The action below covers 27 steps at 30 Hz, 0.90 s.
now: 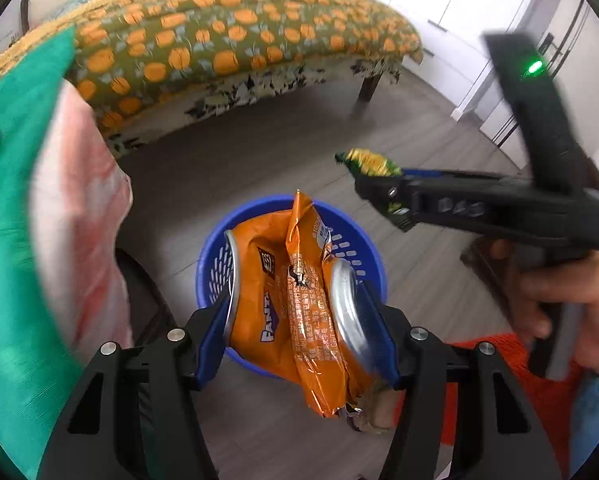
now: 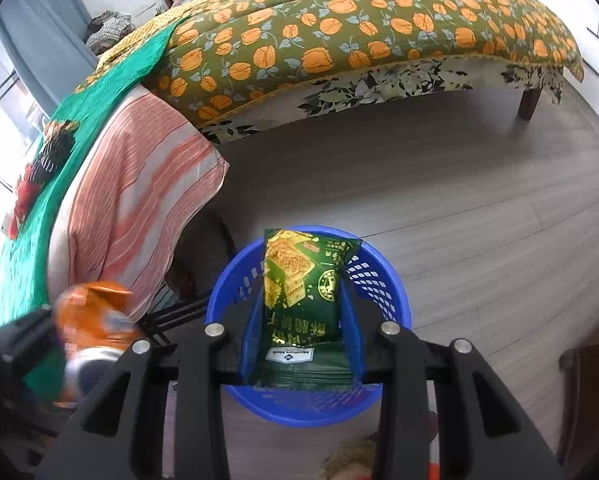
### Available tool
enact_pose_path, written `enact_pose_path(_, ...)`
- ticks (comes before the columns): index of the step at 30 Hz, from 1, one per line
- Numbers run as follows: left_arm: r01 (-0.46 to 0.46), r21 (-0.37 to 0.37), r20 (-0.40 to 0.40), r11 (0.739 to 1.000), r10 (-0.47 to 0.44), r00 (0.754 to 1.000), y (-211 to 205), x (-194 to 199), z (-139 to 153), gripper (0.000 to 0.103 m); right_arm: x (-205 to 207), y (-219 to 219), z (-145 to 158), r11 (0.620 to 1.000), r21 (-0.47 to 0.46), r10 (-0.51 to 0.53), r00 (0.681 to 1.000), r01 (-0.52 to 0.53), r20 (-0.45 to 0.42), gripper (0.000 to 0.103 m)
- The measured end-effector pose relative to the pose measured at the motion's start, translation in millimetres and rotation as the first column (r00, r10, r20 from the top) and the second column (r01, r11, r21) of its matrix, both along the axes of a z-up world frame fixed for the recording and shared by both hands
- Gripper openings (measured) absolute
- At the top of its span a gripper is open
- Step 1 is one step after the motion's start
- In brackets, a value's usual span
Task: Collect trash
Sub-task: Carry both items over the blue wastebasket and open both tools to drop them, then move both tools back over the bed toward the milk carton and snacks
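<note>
Wooden floor (image 2: 439,184) lay under a blue basket (image 2: 383,276). Above it, the left gripper (image 1: 299,316) was clamped on an orange can (image 1: 259,292) and orange wrapper (image 1: 319,340), the right gripper (image 2: 299,320) on a green packet (image 2: 299,280).

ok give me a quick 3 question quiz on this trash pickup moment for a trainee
1. True or false: the left gripper holds only a Fanta can.
2. Which colour is the packet in the right gripper? A red, B green, C white
3. What blue thing sits on the floor below both grippers?

Key: 1 false, an orange wrapper is clamped with the can. 2 B. 3 the blue basket.
</note>
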State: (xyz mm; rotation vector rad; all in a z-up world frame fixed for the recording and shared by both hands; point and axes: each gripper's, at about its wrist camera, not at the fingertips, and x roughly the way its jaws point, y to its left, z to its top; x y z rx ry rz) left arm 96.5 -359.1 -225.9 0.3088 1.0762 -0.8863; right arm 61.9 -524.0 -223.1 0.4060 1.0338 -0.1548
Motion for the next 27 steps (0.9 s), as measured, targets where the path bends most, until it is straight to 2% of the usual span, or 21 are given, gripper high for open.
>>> enact_pose_path(3,0.006,0.019,0.005,1.0,-0.006,1.0,-17.7,5.8,-20.7,0.065,1.2,-4.4,-4.3,1.0,0.026,-0.004,1.0,0.004,0.003,0.037)
enact_pose_path(4,0.003,0.029,0.015,1.0,-0.003,1.0,-20.8,7.9,-24.7,0.071,3.6,-7.0,-8.4,0.999,0.033,-0.009,1.0,0.009,0.001,0.047)
enact_pose_path(5,-0.002,0.04,0.027,0.999,0.001,1.0,-26.7,11.3,-31.0,0.075,4.5,-9.3,-10.6,0.999,0.033,-0.02,1.0,0.02,0.002,0.07)
enact_pose_path(6,-0.004,0.043,0.034,0.999,0.003,0.999,-28.2,11.7,-33.3,0.078,4.9,-11.5,-11.3,0.999,0.034,-0.031,1.0,0.03,0.006,0.073)
enact_pose_path(9,-0.021,0.046,0.038,0.999,0.019,0.999,-29.6,16.0,-34.8,0.078,1.3,-20.6,-6.6,0.997,0.043,-0.071,0.997,0.069,0.027,0.073)
enact_pose_path(11,-0.035,0.022,0.035,0.999,0.034,0.999,-23.2,15.5,-27.4,0.079,-3.3,-25.1,3.4,0.995,0.018,-0.097,0.994,0.096,0.053,0.074)
enact_pose_path(14,-0.049,-0.016,0.051,0.999,0.05,0.997,-6.2,7.5,-5.6,0.081,-6.9,-25.2,15.3,0.993,-0.027,-0.113,0.99,0.116,0.085,0.079)
enact_pose_path(18,-0.048,-0.098,0.092,0.994,0.057,0.994,31.1,-14.4,37.8,0.089,-8.3,-15.2,30.2,0.99,-0.063,-0.117,0.984,0.126,0.134,0.083)
enact_pose_path(22,-0.065,-0.103,0.139,0.993,0.079,0.987,71.5,-32.4,60.6,0.091,-3.1,11.4,43.7,0.985,-0.137,-0.075,0.982,0.1,0.176,0.085)
enact_pose_path(27,-0.18,-0.072,0.186,0.981,0.19,0.964,139.6,-36.1,66.9,0.091,6.1,72.0,55.5,0.956,-0.292,0.078,0.975,-0.015,0.206,0.085)
